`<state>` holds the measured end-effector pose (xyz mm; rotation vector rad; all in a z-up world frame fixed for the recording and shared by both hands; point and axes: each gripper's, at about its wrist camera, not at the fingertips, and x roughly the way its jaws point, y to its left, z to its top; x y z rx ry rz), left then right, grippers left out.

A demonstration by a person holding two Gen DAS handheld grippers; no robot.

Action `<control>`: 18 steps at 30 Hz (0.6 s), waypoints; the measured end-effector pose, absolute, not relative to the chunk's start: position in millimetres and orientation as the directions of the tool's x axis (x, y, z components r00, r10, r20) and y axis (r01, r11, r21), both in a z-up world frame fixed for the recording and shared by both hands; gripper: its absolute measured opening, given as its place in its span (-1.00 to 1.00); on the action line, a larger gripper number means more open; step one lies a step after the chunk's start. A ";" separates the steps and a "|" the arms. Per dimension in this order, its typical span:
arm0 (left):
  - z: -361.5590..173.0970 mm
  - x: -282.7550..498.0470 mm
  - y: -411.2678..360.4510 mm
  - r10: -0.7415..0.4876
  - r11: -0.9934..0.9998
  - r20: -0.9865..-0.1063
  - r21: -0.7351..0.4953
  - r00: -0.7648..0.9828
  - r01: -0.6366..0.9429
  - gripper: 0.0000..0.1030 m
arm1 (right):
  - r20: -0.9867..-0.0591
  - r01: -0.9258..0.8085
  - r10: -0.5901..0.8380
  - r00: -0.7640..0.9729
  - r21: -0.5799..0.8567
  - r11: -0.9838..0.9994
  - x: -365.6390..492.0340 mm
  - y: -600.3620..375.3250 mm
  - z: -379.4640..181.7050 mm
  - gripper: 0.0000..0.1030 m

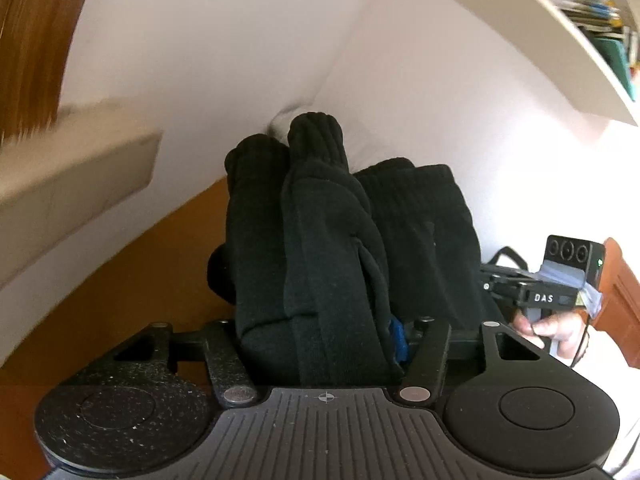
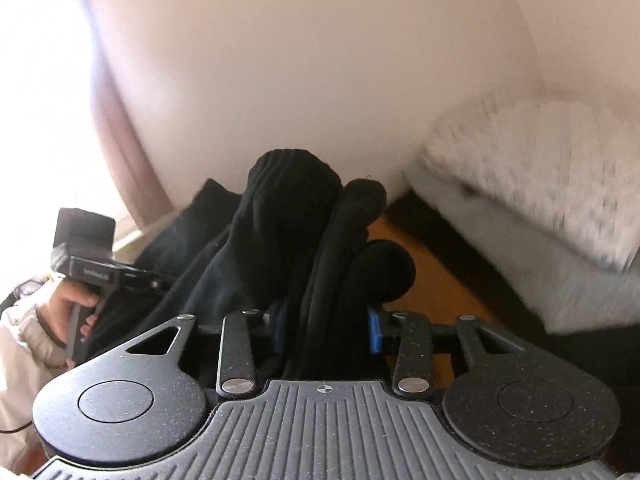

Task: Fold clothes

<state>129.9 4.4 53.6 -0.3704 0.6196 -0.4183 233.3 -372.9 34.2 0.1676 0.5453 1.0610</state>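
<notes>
both grippers pinch the black garment (image 1: 320, 240) and hold it in the air, the left gripper (image 1: 320, 344) and the right gripper (image 2: 328, 320) each clamped on bunched layers. it hangs gathered between them, not flat, so folding looks midway at best. its long axis seems to run from gripper to gripper, ribbed ends poking forward.

Light: bright daylight, blown out white at the left view's right edge and the right view's left edge.
Blur: pale textured cushion (image 2: 532, 184) and wooden panel (image 1: 32, 48) smeared.
Distortion: fisheye bending at edges.
Shadow: black knitted garment (image 1: 332, 240) shows little detail.
</notes>
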 end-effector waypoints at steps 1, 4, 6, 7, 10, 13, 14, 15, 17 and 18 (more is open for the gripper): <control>58.3 127.0 2.8 -0.479 0.854 -0.462 -0.443 0.746 0.274 0.15 | -0.328 -0.787 0.864 0.383 0.373 0.491 229.1 -374.8 39.3 -0.28; 75.8 116.5 -1.9 -0.480 0.855 -0.404 -0.413 0.779 0.312 0.14 | -0.270 -0.803 0.867 0.418 0.337 0.492 215.3 -382.0 59.0 -0.29; 90.7 108.5 -5.3 -0.476 0.859 -0.361 -0.385 0.802 0.336 0.13 | -0.232 -0.814 0.869 0.438 0.308 0.493 206.2 -387.0 74.3 -0.30; 98.5 107.5 -7.0 -0.470 0.863 -0.342 -0.370 0.814 0.342 0.13 | -0.214 -0.820 0.869 0.445 0.292 0.492 201.8 -389.3 82.4 -0.31; 122.1 106.9 -12.4 -0.448 0.877 -0.287 -0.327 0.847 0.353 0.11 | -0.159 -0.838 0.872 0.463 0.241 0.490 189.5 -394.0 105.7 -0.32; 145.7 106.4 -17.8 -0.427 0.889 -0.229 -0.282 0.875 0.360 0.08 | -0.103 -0.853 0.870 0.482 0.173 0.493 183.6 -396.8 127.7 -0.32; 153.1 110.2 -21.0 -0.425 0.891 -0.216 -0.273 0.879 0.364 0.08 | -0.082 -0.856 0.870 0.485 0.158 0.492 184.0 -398.3 134.6 -0.32; 160.4 115.3 -24.6 -0.424 0.892 -0.204 -0.265 0.882 0.368 0.08 | -0.063 -0.860 0.875 0.481 0.158 0.484 187.8 -400.4 141.2 -0.33; 174.8 125.4 -31.8 -0.423 0.893 -0.181 -0.248 0.888 0.375 0.07 | -0.020 -0.862 0.873 0.487 0.152 0.484 195.7 -402.0 150.9 -0.33; 182.1 130.4 -35.4 -0.423 0.894 -0.169 -0.240 0.890 0.379 0.07 | -0.004 -0.860 0.870 0.493 0.148 0.488 200.6 -402.7 157.3 -0.33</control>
